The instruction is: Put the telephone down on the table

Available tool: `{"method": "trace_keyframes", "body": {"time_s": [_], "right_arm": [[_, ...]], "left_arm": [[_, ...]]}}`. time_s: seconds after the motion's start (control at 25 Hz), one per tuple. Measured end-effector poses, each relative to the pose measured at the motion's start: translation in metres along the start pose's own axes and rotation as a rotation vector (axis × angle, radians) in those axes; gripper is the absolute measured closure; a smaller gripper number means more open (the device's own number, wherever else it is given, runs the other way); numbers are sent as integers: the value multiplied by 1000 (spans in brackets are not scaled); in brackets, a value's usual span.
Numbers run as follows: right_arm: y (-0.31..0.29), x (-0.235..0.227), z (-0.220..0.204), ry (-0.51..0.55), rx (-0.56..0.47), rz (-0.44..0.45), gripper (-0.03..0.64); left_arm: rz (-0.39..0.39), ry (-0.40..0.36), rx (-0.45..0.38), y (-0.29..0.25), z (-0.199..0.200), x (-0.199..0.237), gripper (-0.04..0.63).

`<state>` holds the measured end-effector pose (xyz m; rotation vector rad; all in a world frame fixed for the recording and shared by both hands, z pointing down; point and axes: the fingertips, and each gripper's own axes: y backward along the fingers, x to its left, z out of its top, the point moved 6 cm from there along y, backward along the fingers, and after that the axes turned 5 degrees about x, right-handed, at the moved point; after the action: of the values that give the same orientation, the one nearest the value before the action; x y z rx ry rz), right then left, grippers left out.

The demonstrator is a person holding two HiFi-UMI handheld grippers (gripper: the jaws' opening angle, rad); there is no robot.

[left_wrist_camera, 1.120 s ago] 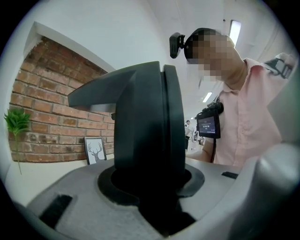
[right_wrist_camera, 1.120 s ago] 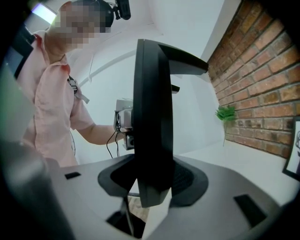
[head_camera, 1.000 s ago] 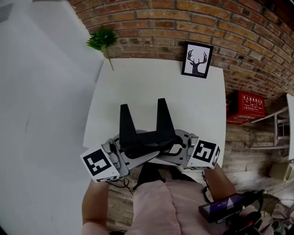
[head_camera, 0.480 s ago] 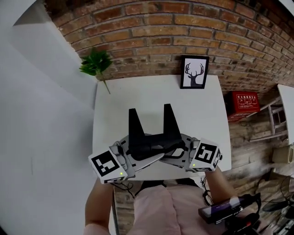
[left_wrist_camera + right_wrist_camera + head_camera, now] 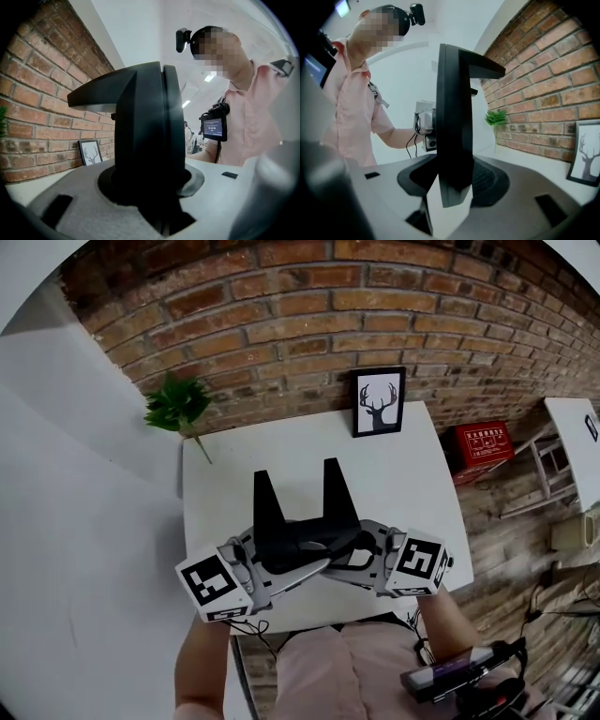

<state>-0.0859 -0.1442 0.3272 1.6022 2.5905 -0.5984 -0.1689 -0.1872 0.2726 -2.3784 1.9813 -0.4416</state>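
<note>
The telephone (image 5: 302, 532), a black U-shaped piece with two tapering prongs, is held between both grippers over the near part of the white table (image 5: 412, 474); whether it touches the tabletop cannot be told. The left gripper (image 5: 153, 183) is brought in from the left, and its grey jaws are clamped on the telephone's left end, which fills the round hollow between them. The right gripper (image 5: 453, 187) is brought in from the opposite side, and its jaws are closed on the right end, with a narrow gap left low down through which white is seen. In the head view the two grippers are seen pointing toward each other, nearly level, and the prongs are directed toward the brick wall (image 5: 309, 324). A framed deer picture (image 5: 379, 401) is stood at the table's far edge against that wall, and a green plant sprig (image 5: 178, 404) is seen at the far left corner. A red box (image 5: 483, 444) is seen by the wall to the right of the table. The person's pink shirt (image 5: 328, 671) is seen at the bottom of the head view.
</note>
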Motion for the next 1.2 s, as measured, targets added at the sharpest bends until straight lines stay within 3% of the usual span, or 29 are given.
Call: {"method": "trace_keyframes", "body": {"time_s": [0.64, 1.2], "right_arm": [[7, -41, -7, -74, -8, -40, 423], [-13, -86, -62, -192, 74, -35, 422]], "left_arm": [[-3, 57, 53, -21, -29, 43, 430], [-39, 202, 59, -40, -87, 92, 430]]}}
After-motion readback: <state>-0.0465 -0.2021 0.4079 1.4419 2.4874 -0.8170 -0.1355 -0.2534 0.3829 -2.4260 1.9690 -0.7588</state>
